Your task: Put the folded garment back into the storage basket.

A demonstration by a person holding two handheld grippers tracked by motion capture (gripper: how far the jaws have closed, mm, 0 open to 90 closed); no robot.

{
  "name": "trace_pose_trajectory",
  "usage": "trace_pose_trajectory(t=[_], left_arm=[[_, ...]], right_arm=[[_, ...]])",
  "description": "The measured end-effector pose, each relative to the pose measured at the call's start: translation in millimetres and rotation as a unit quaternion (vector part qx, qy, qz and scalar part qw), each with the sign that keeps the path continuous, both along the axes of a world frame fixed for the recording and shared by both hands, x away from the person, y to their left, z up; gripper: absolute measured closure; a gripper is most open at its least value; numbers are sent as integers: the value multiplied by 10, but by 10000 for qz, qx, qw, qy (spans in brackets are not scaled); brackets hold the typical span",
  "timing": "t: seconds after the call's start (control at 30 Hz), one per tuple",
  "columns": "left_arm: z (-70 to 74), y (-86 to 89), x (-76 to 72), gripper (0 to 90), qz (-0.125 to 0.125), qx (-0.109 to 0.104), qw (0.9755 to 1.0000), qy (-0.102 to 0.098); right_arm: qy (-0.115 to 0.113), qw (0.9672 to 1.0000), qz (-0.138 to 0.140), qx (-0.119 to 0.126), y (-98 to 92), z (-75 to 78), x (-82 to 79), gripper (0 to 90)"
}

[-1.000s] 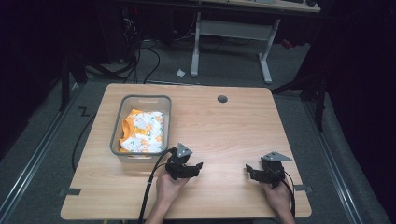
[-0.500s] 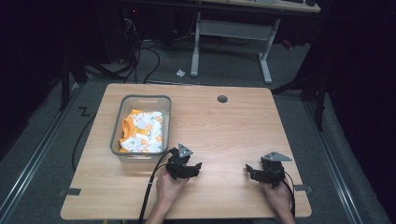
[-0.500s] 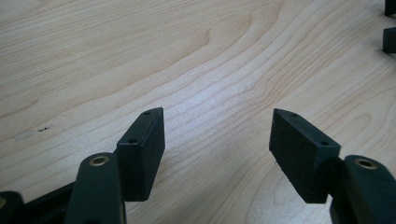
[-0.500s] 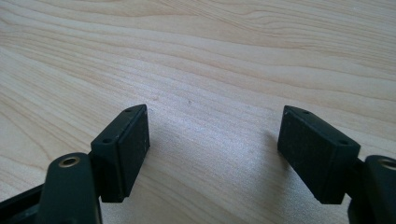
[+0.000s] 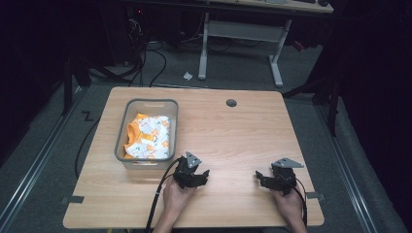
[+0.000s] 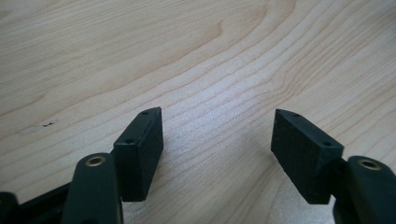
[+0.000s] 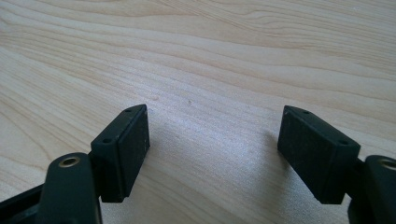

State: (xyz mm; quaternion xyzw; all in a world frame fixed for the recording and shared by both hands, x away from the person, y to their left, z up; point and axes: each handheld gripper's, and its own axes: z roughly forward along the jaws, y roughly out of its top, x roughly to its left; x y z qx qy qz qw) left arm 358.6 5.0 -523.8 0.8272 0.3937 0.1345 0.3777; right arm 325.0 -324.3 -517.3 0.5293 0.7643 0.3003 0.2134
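Nothing looks started yet: left gripper (image 5: 193,175) and right gripper (image 5: 276,180) sit low-centre & lower right on the bare table (image 5: 233,131), both w/ jaws wide and empty, cloth (image 5: 148,137) bunched in the bin (image 5: 121,141) at centre-left.

Forearms cut off by the bottom edge in the high view. Lower part of the patterned cloth (image 5: 148,137) hidden inside the grey bin (image 5: 145,162). Print on the cloth too small to read. Small white scrap (image 5: 188,75) on the floor: unidentifiable.
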Motion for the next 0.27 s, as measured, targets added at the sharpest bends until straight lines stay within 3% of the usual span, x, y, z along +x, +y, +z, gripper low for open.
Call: trace_pose_trajectory(t=[0.07,0.27], left_arm=[[-2,-25,-11,315,-32,129,9999,-69],[-2,-23,-8,312,10,125,9999,-64]], right_arm=[[-6,10000,5,-5,-1,-1,1,252],[-2,10000,0,-2,-1,-1,0,252]])
